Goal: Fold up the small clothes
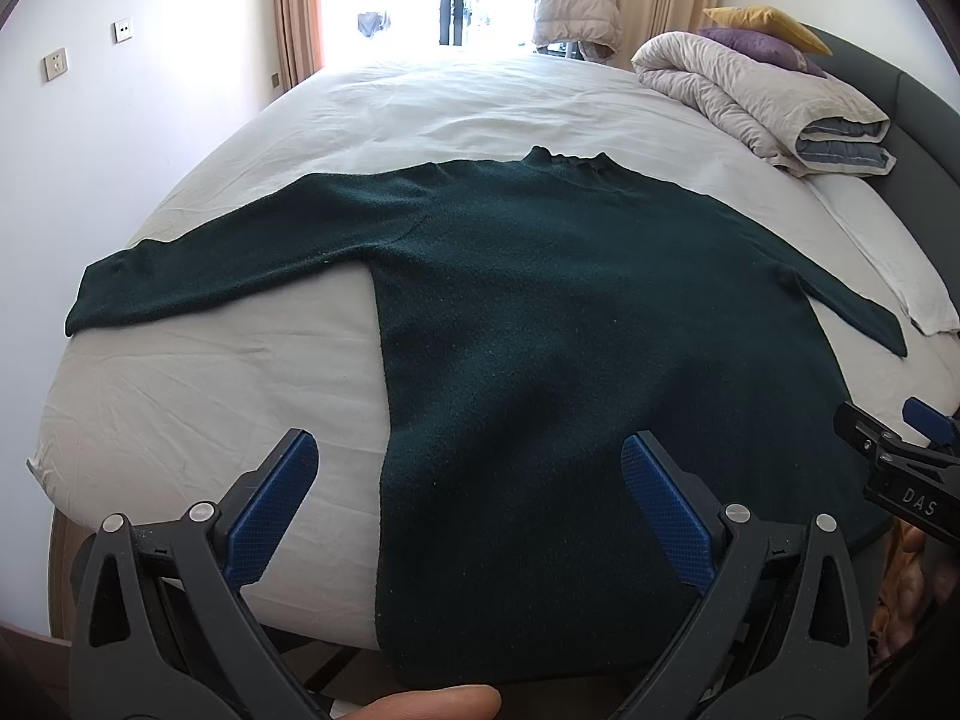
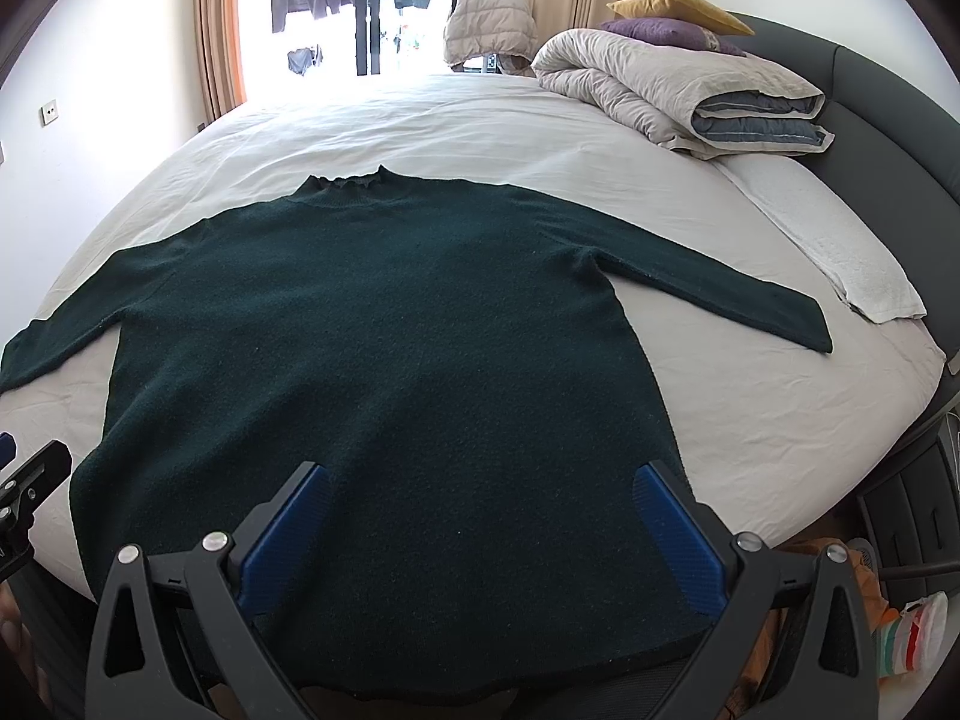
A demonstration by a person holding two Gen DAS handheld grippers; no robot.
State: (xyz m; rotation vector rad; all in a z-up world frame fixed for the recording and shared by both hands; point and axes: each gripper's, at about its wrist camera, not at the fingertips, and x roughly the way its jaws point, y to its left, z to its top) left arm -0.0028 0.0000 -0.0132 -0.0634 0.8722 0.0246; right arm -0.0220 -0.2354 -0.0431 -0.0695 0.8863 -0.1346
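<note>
A dark green sweater lies flat on the white bed, collar away from me, both sleeves spread out sideways. It also shows in the right wrist view. My left gripper is open and empty, held above the sweater's lower left edge near the hem. My right gripper is open and empty above the sweater's lower right part. The right gripper also shows at the right edge of the left wrist view, and the left gripper at the left edge of the right wrist view.
A folded beige and blue duvet with purple and yellow pillows lies at the bed's far right by the grey headboard. A white towel lies along the right side. A window with curtains is behind the bed.
</note>
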